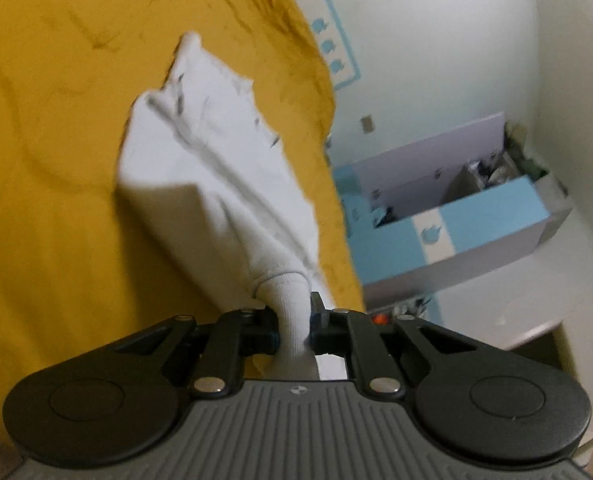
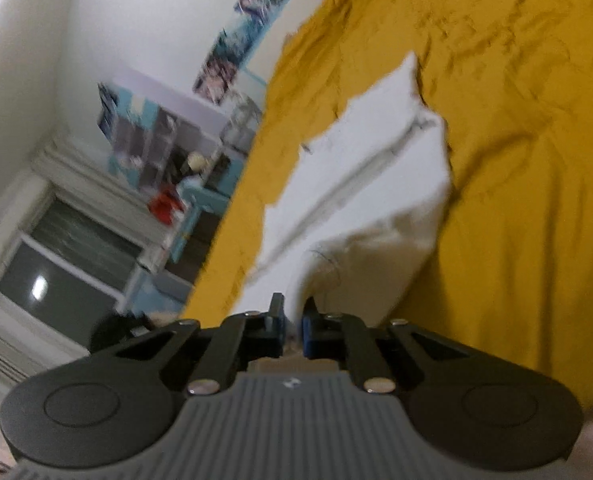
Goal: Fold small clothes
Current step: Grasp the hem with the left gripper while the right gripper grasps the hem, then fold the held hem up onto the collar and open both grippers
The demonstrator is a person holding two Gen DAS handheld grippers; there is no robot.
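The white garment (image 1: 216, 168) is clamped at a ribbed edge by the left gripper (image 1: 294, 322) and at another edge by the right gripper (image 2: 292, 320), both clenched on cloth. It is held over the yellow bedspread (image 1: 48, 140), its far end trailing there, probably so the fabric is stretched for folding.

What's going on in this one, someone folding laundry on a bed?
Yes. A person holds a gripper in each hand over a bed with a mustard-yellow cover. The left gripper is shut on a ribbed edge of a small white garment, and the right gripper is shut on another edge of it. The garment trails from both grippers down to the cover; no fold is made yet. A blue and white shelf unit stands beside the bed.
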